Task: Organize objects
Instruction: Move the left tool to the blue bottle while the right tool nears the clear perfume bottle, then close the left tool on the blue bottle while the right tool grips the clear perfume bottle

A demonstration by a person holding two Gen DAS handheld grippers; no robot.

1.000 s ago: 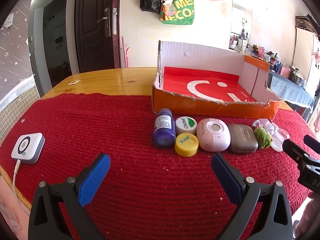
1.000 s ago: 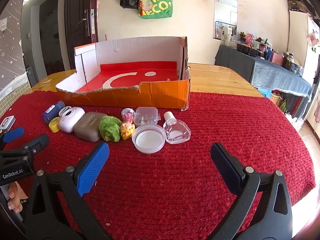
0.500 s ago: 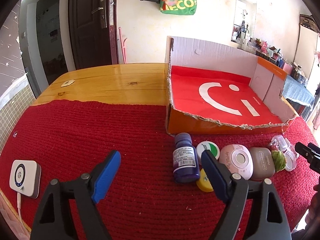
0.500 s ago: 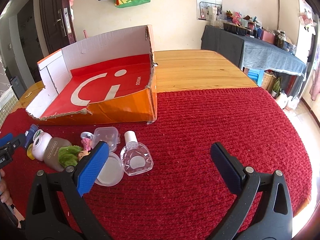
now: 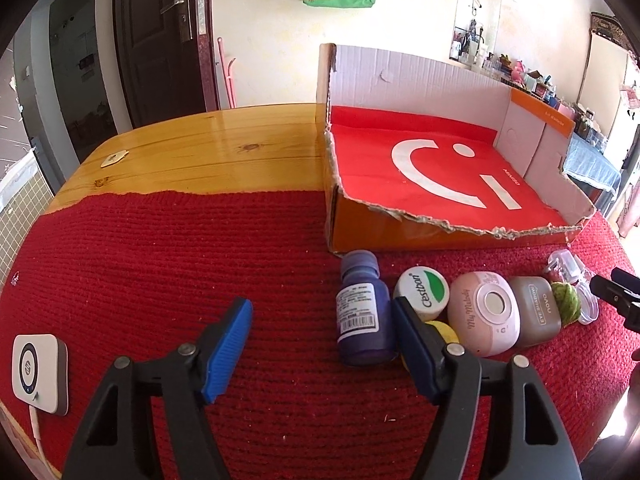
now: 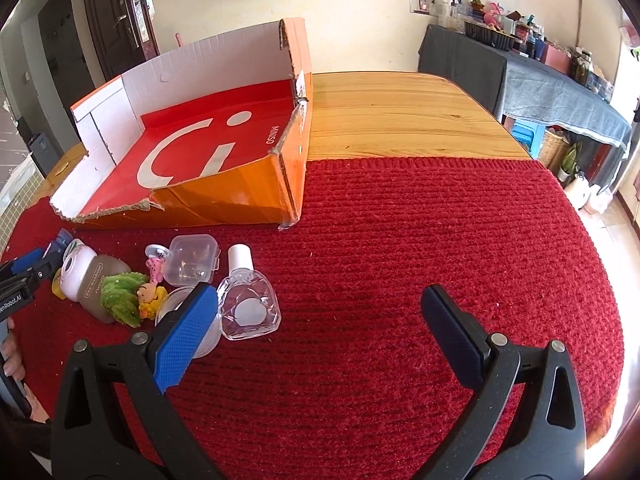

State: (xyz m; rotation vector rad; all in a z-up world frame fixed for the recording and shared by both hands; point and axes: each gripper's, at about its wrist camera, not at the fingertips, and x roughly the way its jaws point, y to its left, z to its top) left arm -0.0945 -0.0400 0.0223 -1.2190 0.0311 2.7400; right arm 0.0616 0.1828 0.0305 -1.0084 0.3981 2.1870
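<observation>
On the red-matted tabletop the purple bottle lies before the torn box, nearer than a second ago, between the left gripper's closing jaws, untouched, while the right gripper's jaws gape beside the clear bottle.

Left wrist view: bare red mat fills centre left, open passage. White device blocks lower left edge. Cardboard box walls off upper right; row from purple bottle to brown case crowds right. Right wrist view: mat free at centre and right; clear bottle and small clutter crowd lower left.
</observation>
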